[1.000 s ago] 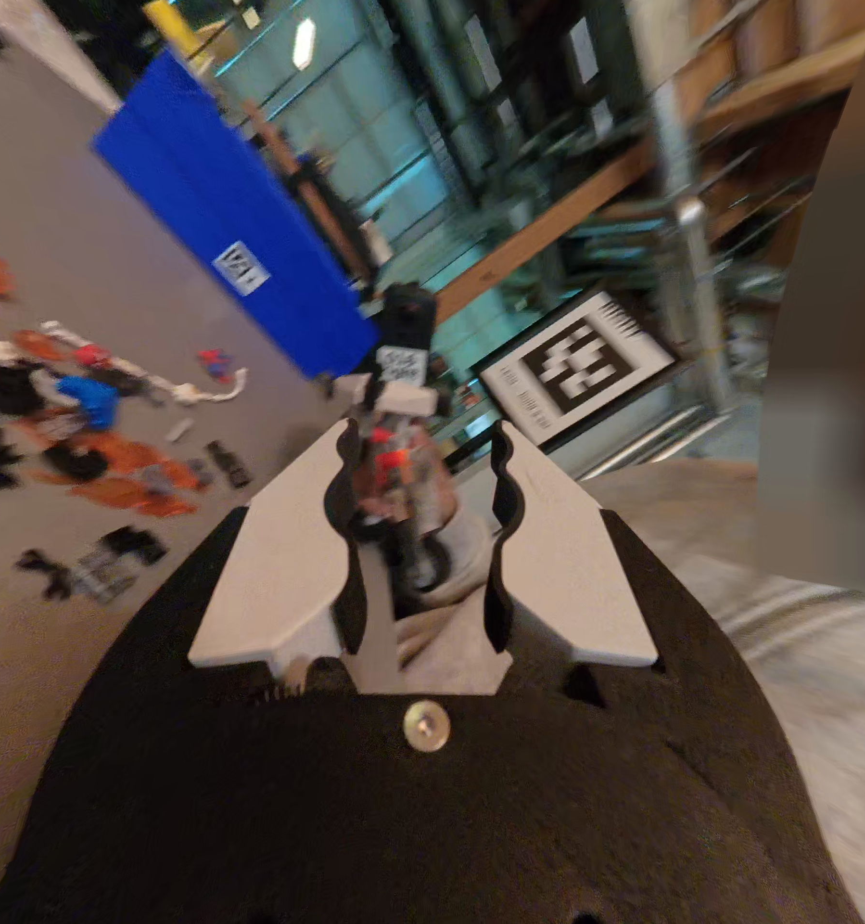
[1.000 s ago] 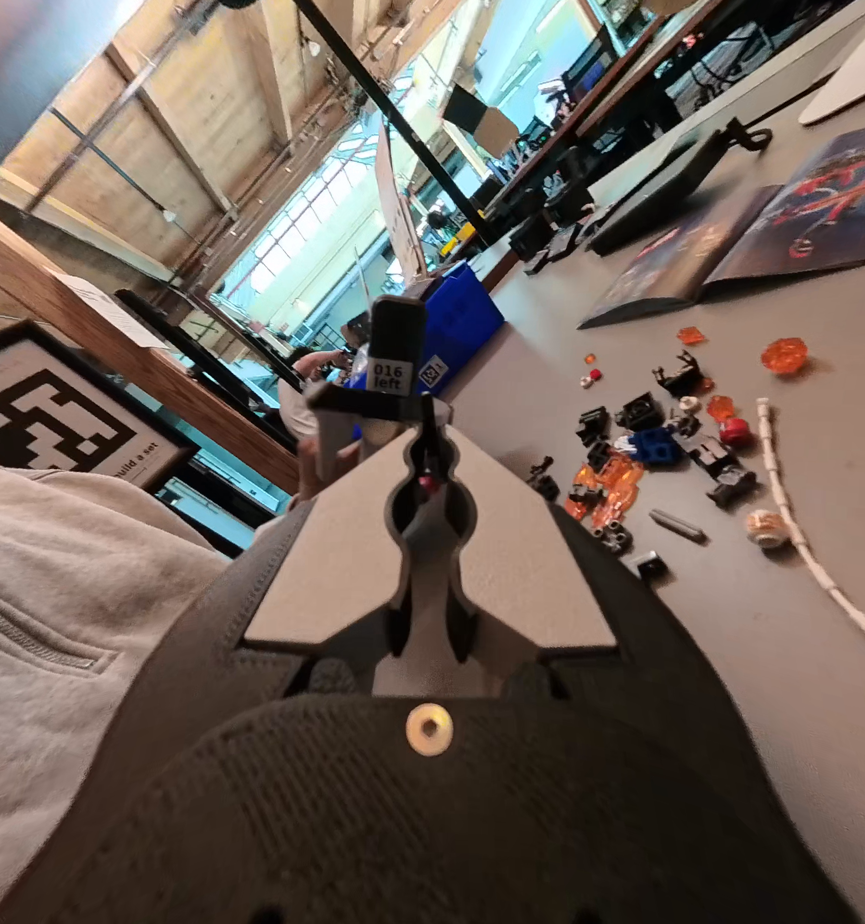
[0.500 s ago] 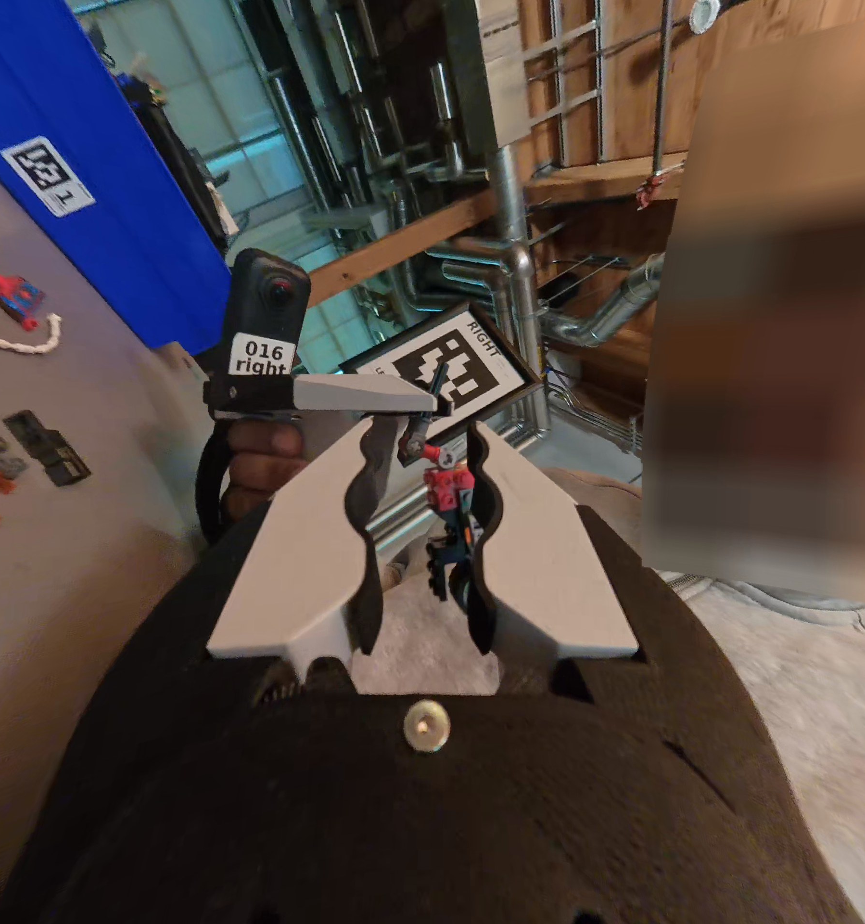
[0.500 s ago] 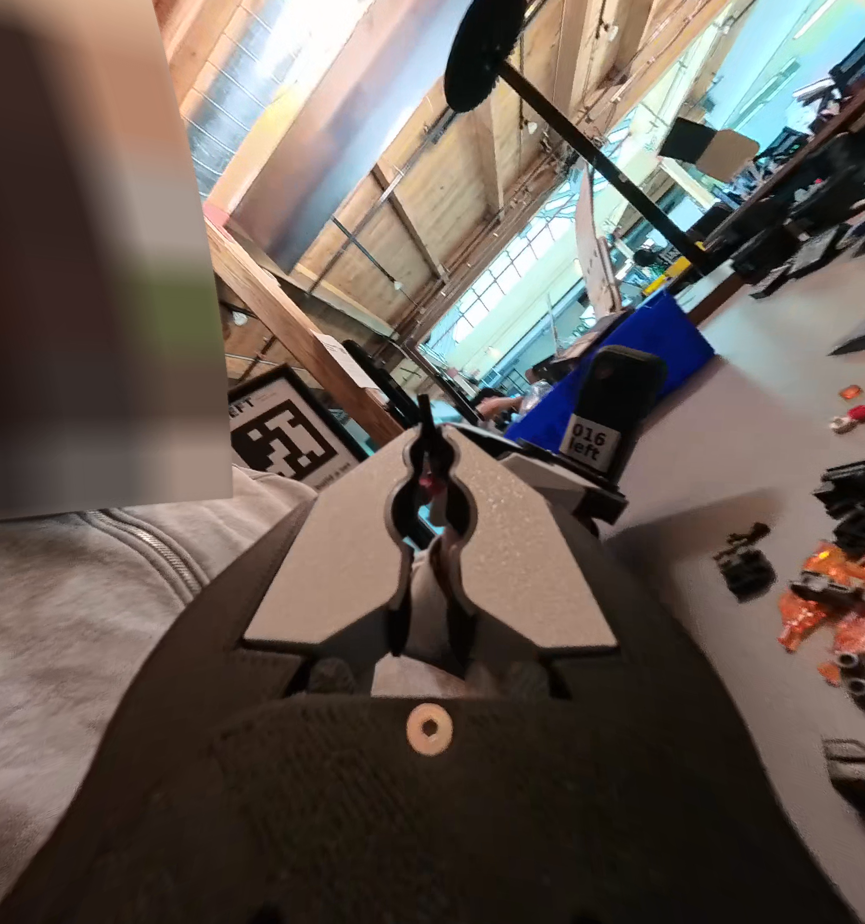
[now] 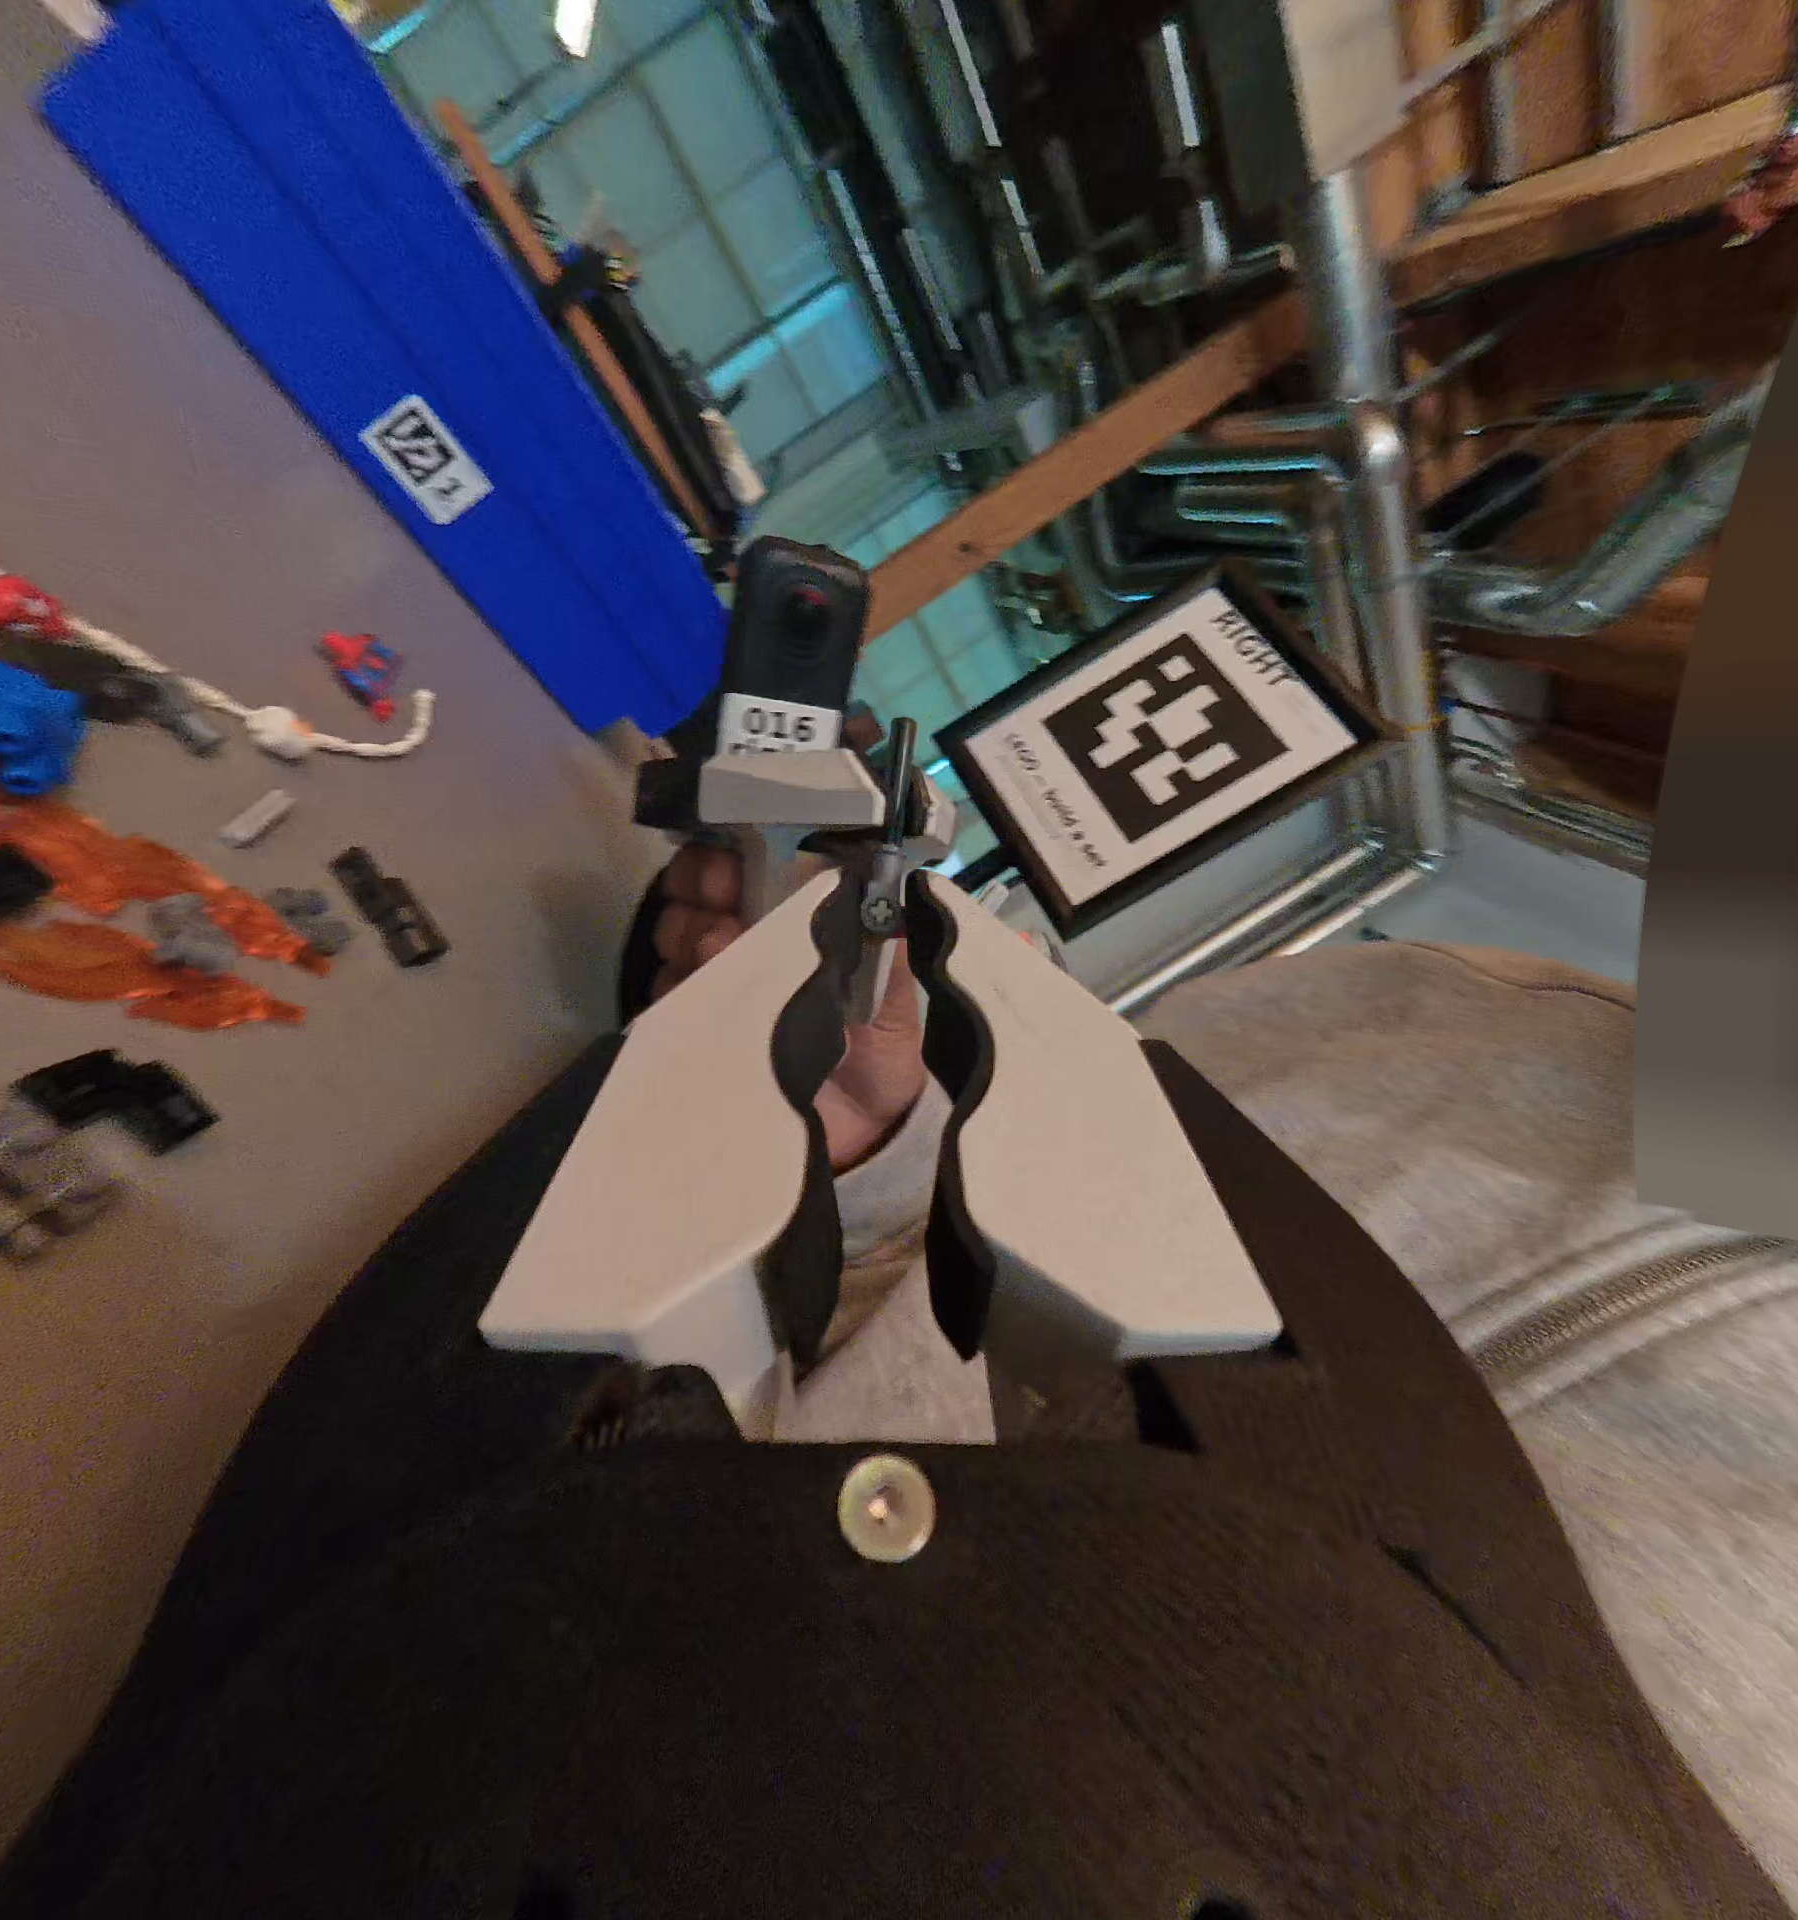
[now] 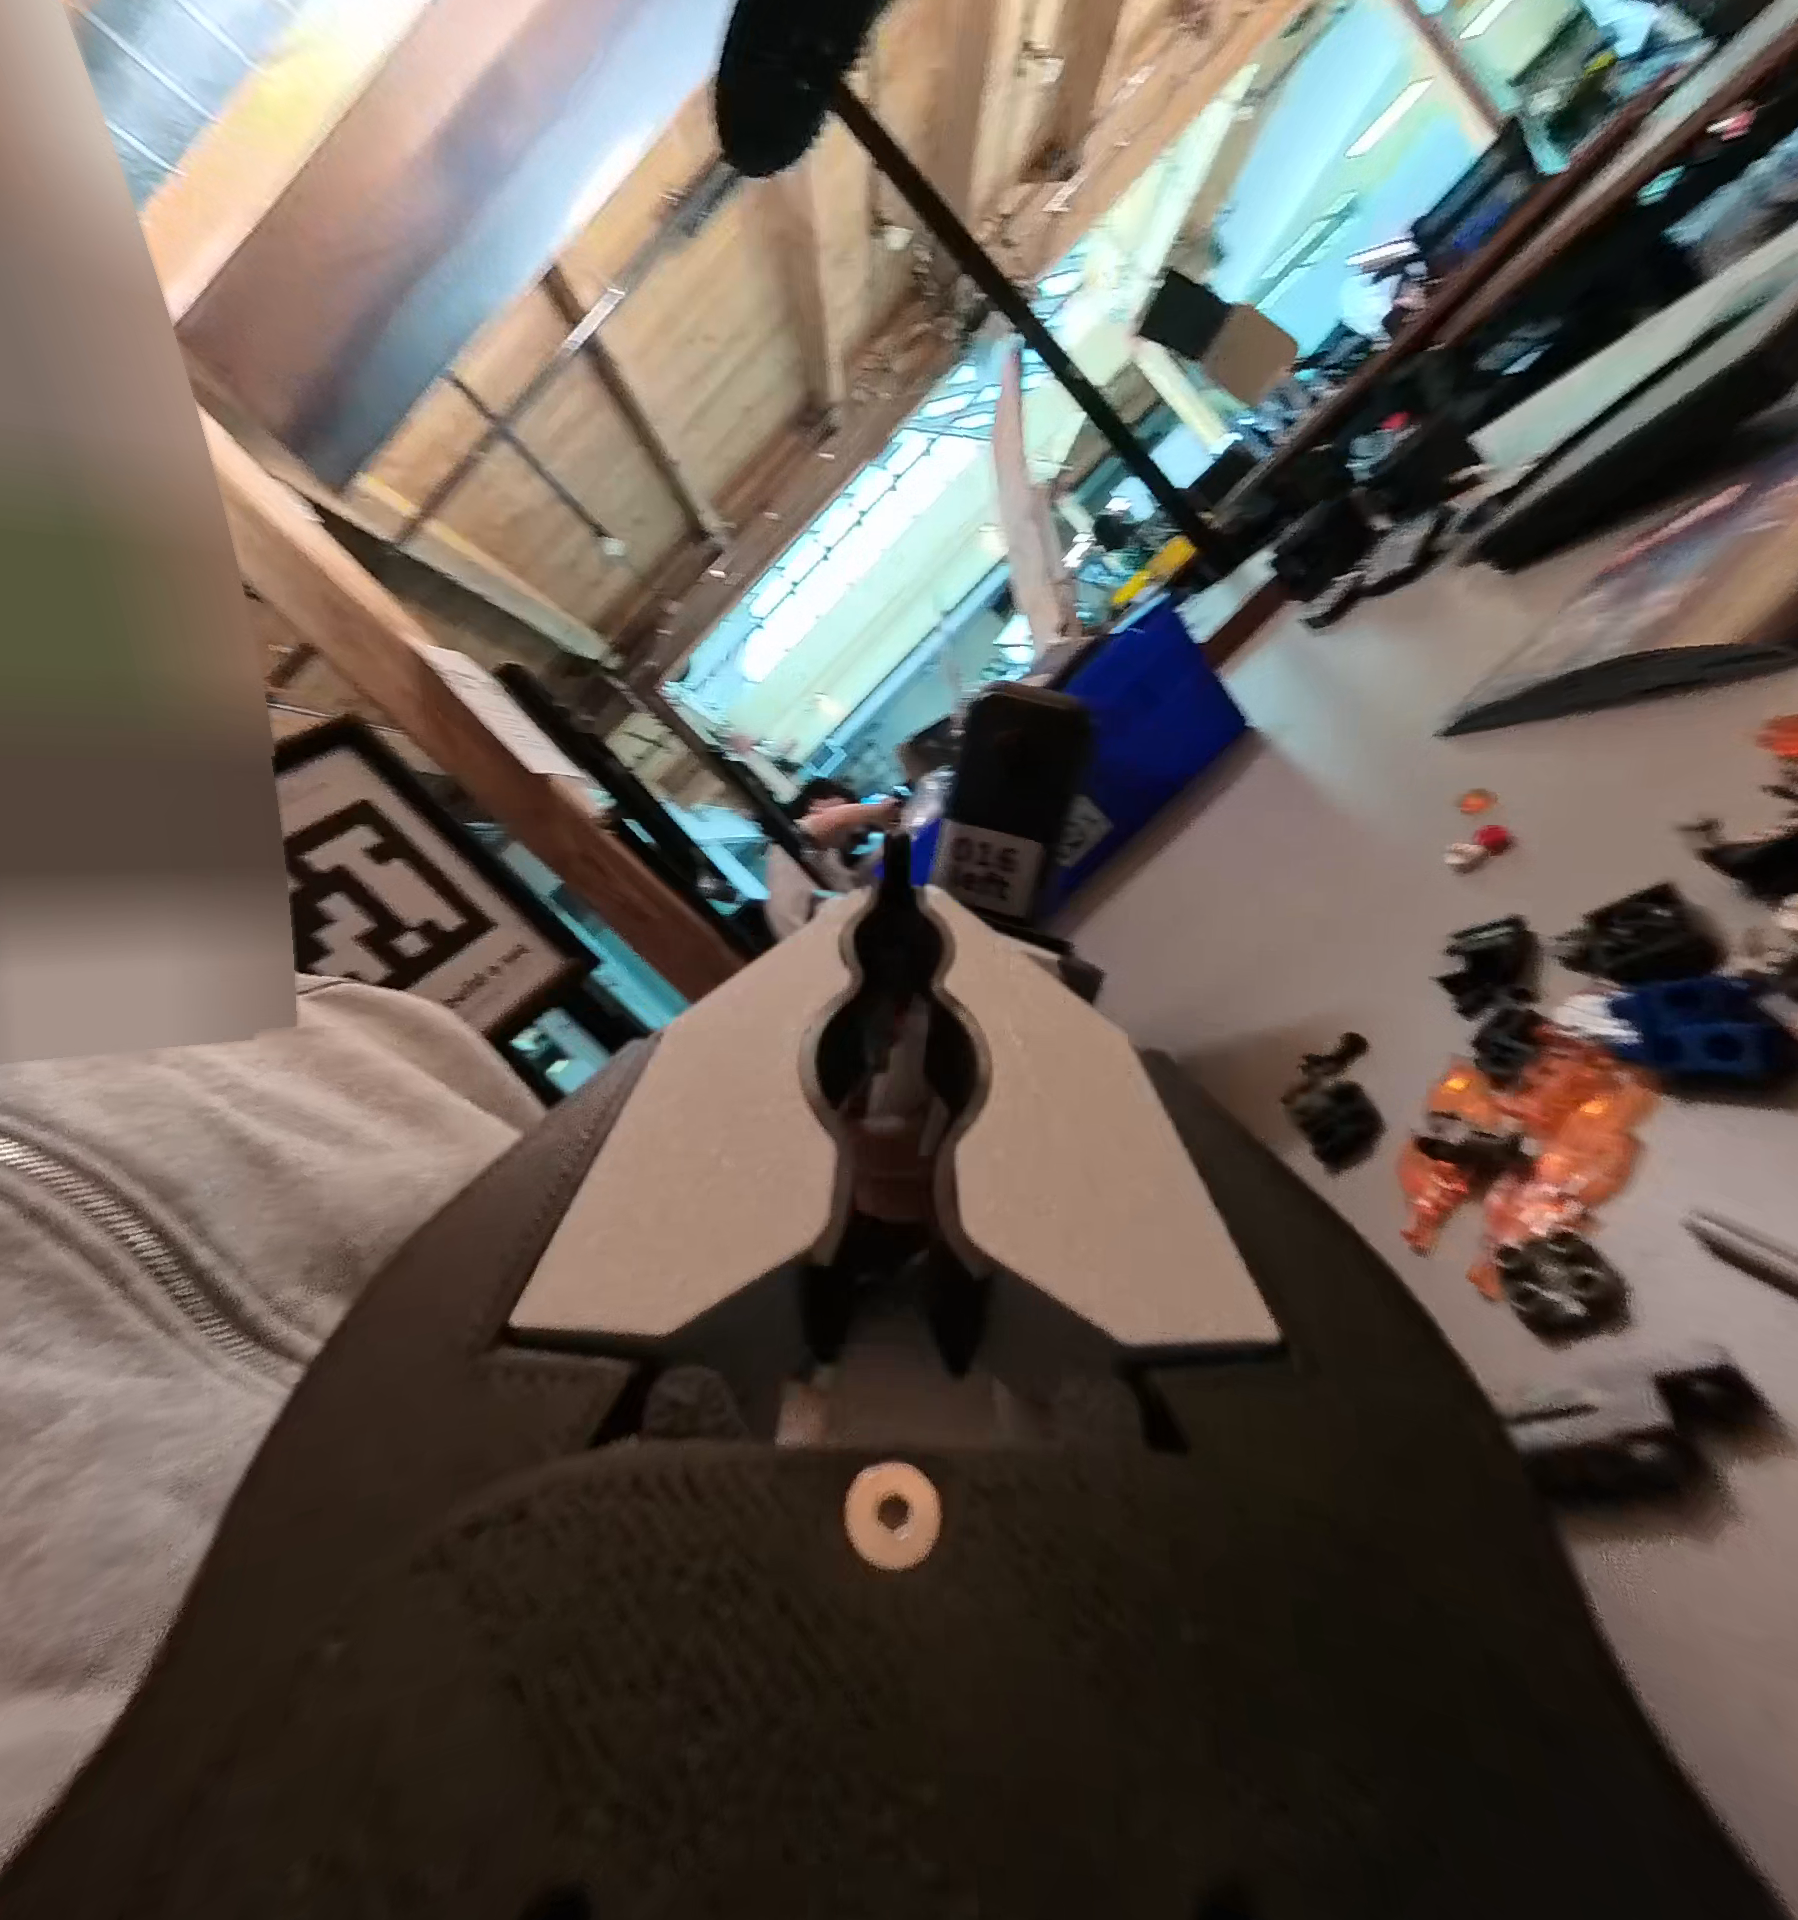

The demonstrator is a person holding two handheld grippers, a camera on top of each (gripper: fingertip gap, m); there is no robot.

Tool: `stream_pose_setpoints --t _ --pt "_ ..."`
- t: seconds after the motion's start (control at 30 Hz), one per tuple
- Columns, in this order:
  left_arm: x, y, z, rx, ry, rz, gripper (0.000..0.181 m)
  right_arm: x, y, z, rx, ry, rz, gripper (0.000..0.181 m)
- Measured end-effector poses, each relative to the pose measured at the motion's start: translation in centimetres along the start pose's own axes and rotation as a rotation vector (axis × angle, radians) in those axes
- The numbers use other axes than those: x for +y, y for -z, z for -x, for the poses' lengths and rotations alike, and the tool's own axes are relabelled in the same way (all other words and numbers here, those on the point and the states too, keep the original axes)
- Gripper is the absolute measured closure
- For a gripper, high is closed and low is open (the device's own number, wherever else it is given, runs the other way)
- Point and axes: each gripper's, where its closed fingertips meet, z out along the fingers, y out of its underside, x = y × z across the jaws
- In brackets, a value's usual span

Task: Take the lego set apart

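Left wrist view: we see the left gripper point(image 5: 879, 914) raised above the tabletop point(image 5: 199, 582), its fingers point(image 5: 687, 1132) narrowed to a slim gap and closed at the tips on a small grey lego piece point(image 5: 879, 906) with a cross-shaped hole. A thin black rod rises from this piece into the right gripper point(image 5: 900, 805), which sits just beyond, held by a hand point(image 5: 703, 904). In the right wrist view, the fingers point(image 6: 729, 1132) of the right gripper are pressed together at the tips on the black rod point(image 6: 893, 904); a pale part shows in the hollow behind the tips, but we cannot tell what it is. The left gripper point(image 6: 1020, 800) appears just beyond. Loose lego parts lie well apart on the tabletop: orange translucent pieces point(image 5: 116, 935), black pieces point(image 6: 1331, 1112), a blue piece point(image 6: 1695, 1029) and a white chain point(image 5: 344, 732). A blue bin point(image 5: 375, 343) stands at the far side. A framed black-and-white marker board point(image 5: 1155, 748) stands behind the grippers.
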Motion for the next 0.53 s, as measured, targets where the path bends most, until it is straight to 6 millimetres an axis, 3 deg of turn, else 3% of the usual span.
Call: stream_pose_setpoints --t 0.03,0.17,0.2,0.27,0.33,0.37,0.43,0.53 --pt "-0.1 0.2 0.2 -0.023 -0.006 -0.006 0.175 0.0 0.1 -0.3 0.038 0.02 0.003 0.18" --pt "-0.6 0.3 0.4 -0.049 -0.001 -0.022 0.174 -0.6 -0.1 -0.6 0.102 0.058 -0.019 0.181" --pt "-0.4 0.3 0.6 -0.067 -0.005 0.001 0.175 -1.7 0.2 -0.6 0.106 0.053 -0.086 0.179" --pt "1.5 0.4 1.9 -0.158 -0.041 0.085 0.175 -6.2 3.1 -0.5 0.077 0.0 -0.319 0.181" --pt "1.1 0.9 1.3 -0.105 0.004 0.014 0.176 -8.2 5.3 -1.6 0.139 0.017 -0.335 0.181" --pt "0.5 1.4 1.1 -0.077 0.03 -0.034 0.176 -7.5 5.4 -2.7 0.216 0.038 -0.242 0.18" --pt "-0.2 2.2 1.4 -0.08 0.034 -0.071 0.176 -4.3 5.0 -5.1 0.351 0.038 0.005 0.18" --pt "-0.8 2.7 1.3 -0.081 0.011 -0.083 0.176 -1.7 4.6 -7.2 0.486 0.099 0.151 0.18"
